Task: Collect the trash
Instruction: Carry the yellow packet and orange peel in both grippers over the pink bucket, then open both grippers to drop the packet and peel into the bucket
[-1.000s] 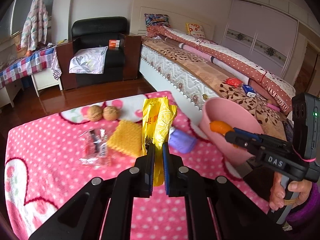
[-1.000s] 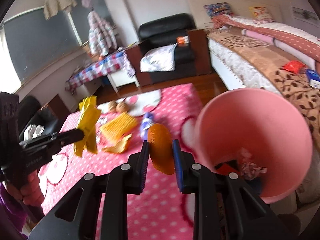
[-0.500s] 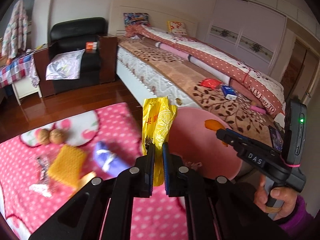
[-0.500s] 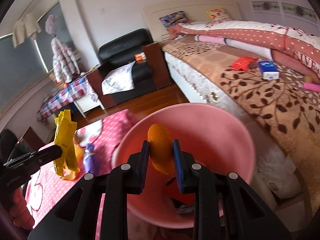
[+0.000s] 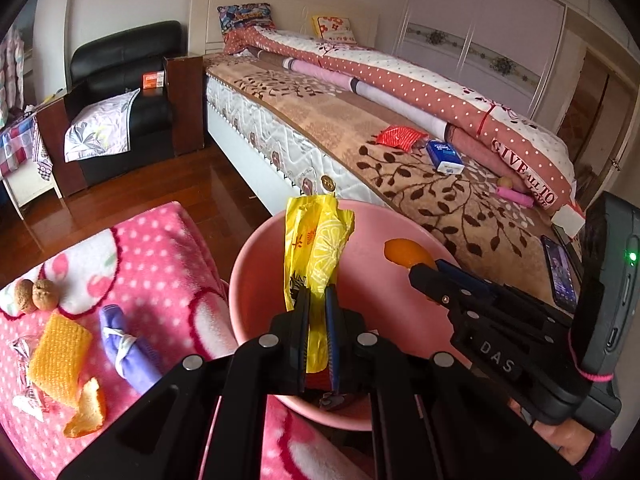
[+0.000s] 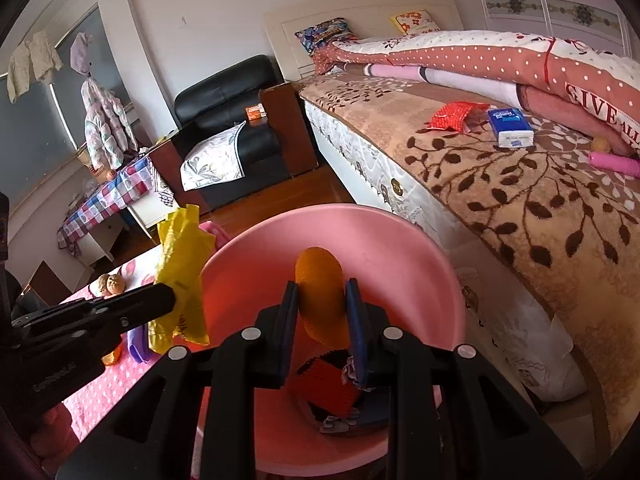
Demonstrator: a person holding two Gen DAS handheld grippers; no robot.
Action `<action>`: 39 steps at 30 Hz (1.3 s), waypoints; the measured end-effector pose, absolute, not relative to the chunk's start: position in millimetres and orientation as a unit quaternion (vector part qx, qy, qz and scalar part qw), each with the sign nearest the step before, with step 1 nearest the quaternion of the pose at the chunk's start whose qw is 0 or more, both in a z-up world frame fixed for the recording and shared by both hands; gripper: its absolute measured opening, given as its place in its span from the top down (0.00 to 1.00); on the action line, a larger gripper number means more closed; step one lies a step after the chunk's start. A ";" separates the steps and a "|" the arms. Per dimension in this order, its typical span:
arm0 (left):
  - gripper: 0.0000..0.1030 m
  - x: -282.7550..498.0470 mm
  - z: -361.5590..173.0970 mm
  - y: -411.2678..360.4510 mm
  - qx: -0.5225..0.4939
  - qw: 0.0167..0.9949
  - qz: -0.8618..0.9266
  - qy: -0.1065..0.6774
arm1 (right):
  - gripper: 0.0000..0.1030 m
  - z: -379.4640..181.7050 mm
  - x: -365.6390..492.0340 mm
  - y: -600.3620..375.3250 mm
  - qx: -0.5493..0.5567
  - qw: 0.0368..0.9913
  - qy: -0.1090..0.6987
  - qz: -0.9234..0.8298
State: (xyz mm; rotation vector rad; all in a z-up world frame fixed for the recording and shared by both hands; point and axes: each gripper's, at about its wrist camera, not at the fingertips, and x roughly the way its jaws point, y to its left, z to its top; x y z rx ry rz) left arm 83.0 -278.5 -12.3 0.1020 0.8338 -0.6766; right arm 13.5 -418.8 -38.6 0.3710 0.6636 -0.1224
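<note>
A pink bin (image 5: 256, 256) (image 6: 400, 240) stands between the pink dotted table and the bed. My left gripper (image 5: 316, 300) is shut on a yellow plastic wrapper (image 5: 316, 240) and holds it over the bin's mouth. My right gripper (image 6: 322, 300) is shut on an orange peel (image 6: 320, 296) above the bin's inside. The peel (image 5: 406, 253) also shows in the left wrist view, the wrapper (image 6: 180, 268) in the right one. Red and crumpled trash (image 6: 328, 392) lies at the bin's bottom.
On the table (image 5: 160, 248) lie two walnuts (image 5: 34, 295), a yellow sponge-like piece (image 5: 56, 356), an orange peel scrap (image 5: 86, 412), a purple bundle (image 5: 124, 350) and clear wrappers (image 5: 24, 376). The bed (image 5: 400, 168) carries a red packet (image 5: 400, 137), a blue tissue pack (image 5: 444, 156) and a phone (image 5: 560, 276).
Both grippers have swung right from above the table to above the pink bin, each still holding its piece. The table items have slid to the left of the views.
</note>
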 end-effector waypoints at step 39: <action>0.51 62.2 -0.8 -216.5 0.009 0.875 -0.284 0.391 | 0.62 -25.2 -4.4 -401.4 0.205 0.929 0.305 -0.029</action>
